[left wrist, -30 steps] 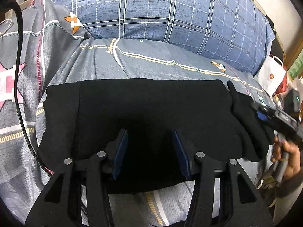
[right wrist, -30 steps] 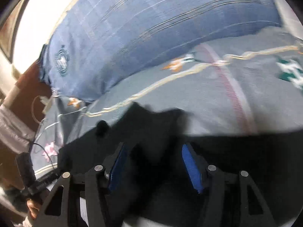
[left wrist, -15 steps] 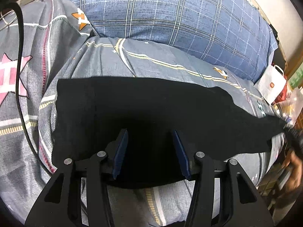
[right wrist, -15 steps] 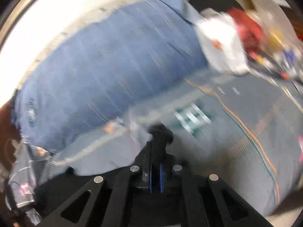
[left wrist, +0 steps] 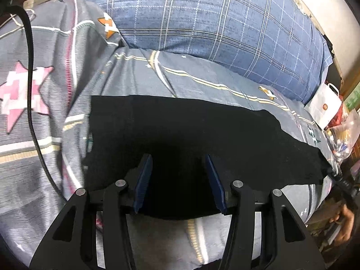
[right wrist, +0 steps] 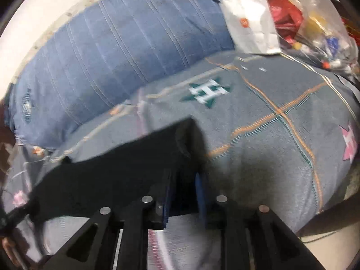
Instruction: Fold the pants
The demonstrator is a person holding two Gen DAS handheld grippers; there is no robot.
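Black pants (left wrist: 180,130) lie spread flat across the grey patterned quilt (left wrist: 202,76), stretching from the left to a tapering end at the far right. My left gripper (left wrist: 177,180) is open just above the pants' near edge, holding nothing. In the right wrist view the pants (right wrist: 117,171) run from the left to my right gripper (right wrist: 183,193). Its jaws are partly apart with the pants' end lying between the blue pads; the frame is blurred.
A large blue plaid pillow (left wrist: 213,22) lies behind the pants. A white paper bag (left wrist: 324,105) and plastic bags of clutter (right wrist: 315,29) sit at the bed's right end. A black cable (left wrist: 33,103) runs down the left.
The right gripper shut on the pants' folded end and pulled it out to the right, unfolding the pants flat. Its jaws have now parted somewhat. The left gripper stayed open in place.
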